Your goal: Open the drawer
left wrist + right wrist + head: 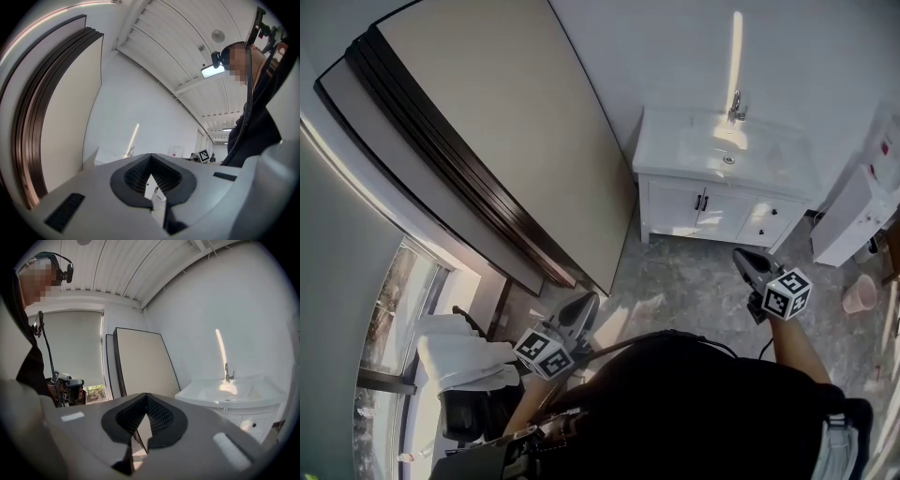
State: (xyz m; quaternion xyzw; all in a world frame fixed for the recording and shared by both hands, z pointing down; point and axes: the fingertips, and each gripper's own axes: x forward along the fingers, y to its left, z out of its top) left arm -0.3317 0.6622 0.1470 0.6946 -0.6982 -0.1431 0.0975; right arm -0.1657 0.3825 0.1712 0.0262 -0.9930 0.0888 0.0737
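A white vanity (675,187) with a sink and a faucet (736,103) stands against the far wall. Its drawers (769,221) with small dark knobs sit at the right of the front and look closed; two doors are at their left. My right gripper (744,257) hovers in the air short of the vanity, shut and empty. My left gripper (585,304) is lower left, farther from the vanity, with its jaws together and nothing in them. In the right gripper view the vanity (243,411) lies ahead to the right of my shut gripper (146,396). The left gripper (150,156) faces a bare wall.
Large flat boards (506,122) lean on the wall left of the vanity. A white appliance (853,216) and a pink bucket (860,293) stand at the right. A chair with white cloth (459,361) sits by a window (389,281) at lower left.
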